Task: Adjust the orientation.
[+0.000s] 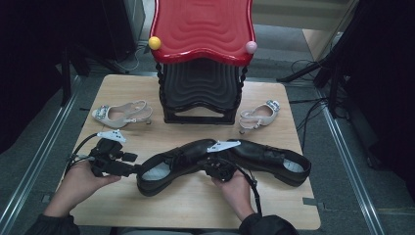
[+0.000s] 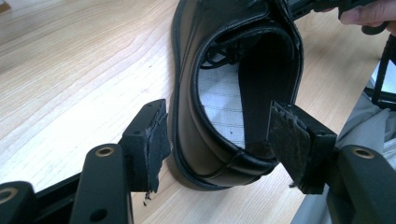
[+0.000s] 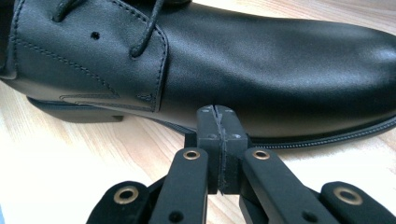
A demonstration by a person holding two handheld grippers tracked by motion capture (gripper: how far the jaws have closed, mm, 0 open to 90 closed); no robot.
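Two black shoes lay on the tabletop [image 1: 195, 205] in front of the red-topped stand [image 1: 200, 63], toes meeting. Left claw [image 2: 219, 144] was open w/ jaws either side of the left shoe's [image 2: 224, 93] heel, not pressing. Right claw [image 3: 218, 116] was closed, empty, tips at the right shoe's [image 3: 280, 60] side.

The wooden table [image 1: 122, 215] bears two black shoes [image 1: 166, 166], two beige sandals [image 1: 122, 114], a rack [image 1: 200, 93].

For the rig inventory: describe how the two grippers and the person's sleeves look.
Both tongs are black, with brass-ringed holes in the links. The left tongs have worn, ragged pads; the right tongs have square tips. Each carries a grey three-cornered plate and a black cable. The sleeves are dark.
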